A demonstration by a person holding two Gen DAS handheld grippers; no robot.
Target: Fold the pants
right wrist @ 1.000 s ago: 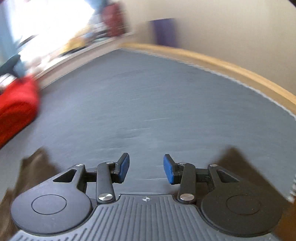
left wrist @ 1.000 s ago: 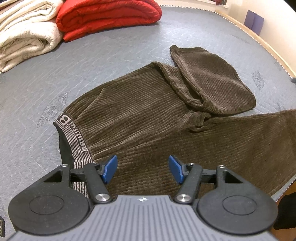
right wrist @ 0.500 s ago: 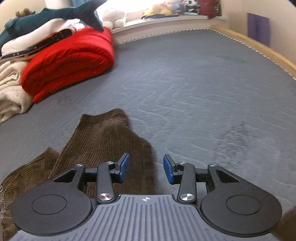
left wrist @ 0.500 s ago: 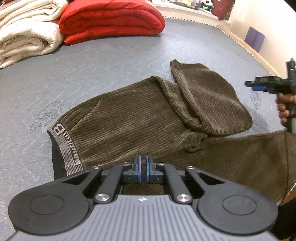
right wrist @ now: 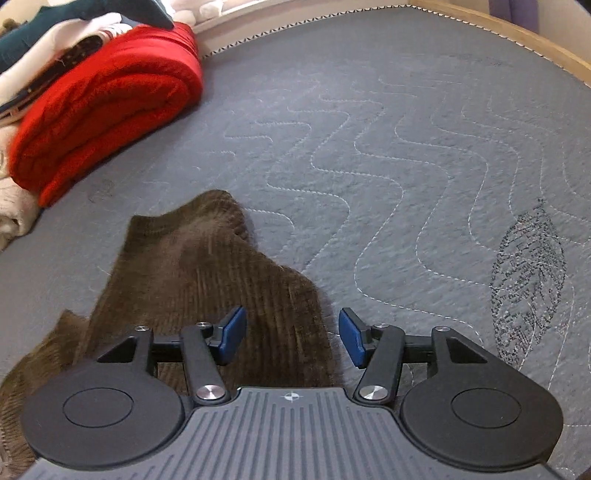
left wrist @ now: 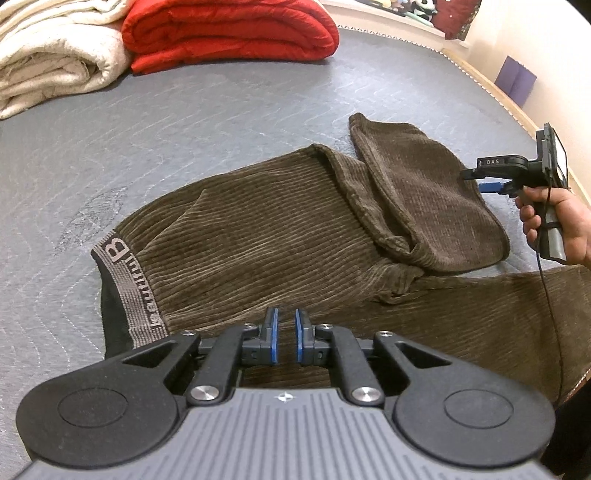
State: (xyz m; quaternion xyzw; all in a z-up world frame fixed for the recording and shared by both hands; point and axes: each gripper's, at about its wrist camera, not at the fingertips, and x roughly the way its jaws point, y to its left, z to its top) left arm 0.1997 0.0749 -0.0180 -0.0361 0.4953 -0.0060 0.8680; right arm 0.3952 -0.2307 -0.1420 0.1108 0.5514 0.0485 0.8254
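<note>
1. step in hand: early in the fold. pants (left wrist: 258,229) flat on the bed cover (left wrist: 184,129), waistband (left wrist: 129,288) to the left, one leg (left wrist: 424,199) flopped back over itself in a loose heap, the other running off to the right.
2. left gripper (left wrist: 286,336): pads pressed nearly together, low over the near edge of the pants just right of the waistband; cannot tell if any cloth is caught in the slit.
3. right gripper (right wrist: 291,336): spread, jaws just now opening, nothing pinched; hovering over the edge of the flopped leg, cloth below the left pad, bare cover below the right. held in a hand (left wrist: 557,221).
4. next move, as a guess: lower onto the leg's edge, close on one layer only, then draw it out straight before laying leg on leg.
5. risk: thick ribbed cloth, easy to grab both layers.
6. surface: grey quilted cover with wavy stitching and a leaf print (right wrist: 528,280).
7. room: red blanket (left wrist: 229,33) and cream blanket (left wrist: 48,62) folded at the far side, wooden bed edge (right wrist: 517,33), pale wall beyond.
</note>
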